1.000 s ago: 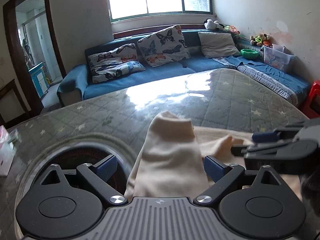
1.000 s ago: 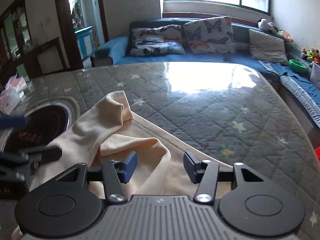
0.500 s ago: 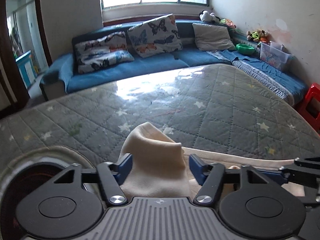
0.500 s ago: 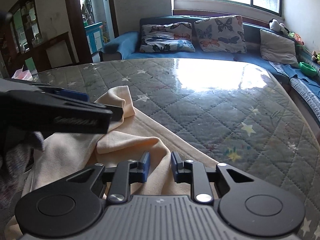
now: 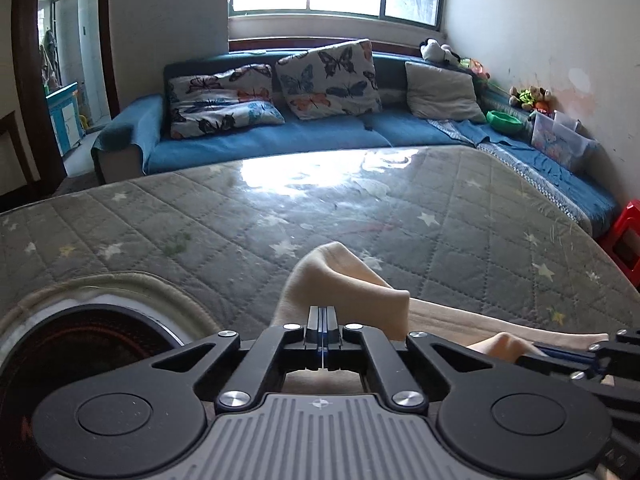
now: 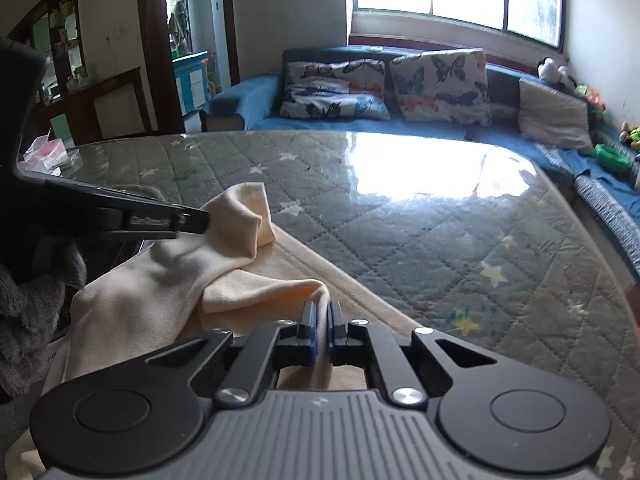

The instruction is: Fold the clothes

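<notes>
Cream garment, grey star-quilted table cover, blue sofa.

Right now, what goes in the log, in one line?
left gripper: shut on cream garment | right gripper: shut on cream garment | garment: bunched on table

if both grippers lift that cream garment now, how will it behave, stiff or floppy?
Likely floppy: the cream garment already slumps in soft folds between the left gripper and right gripper. Probably light, since small pinches hold it bunched. It may slide easily over the glossy table cover.
</notes>
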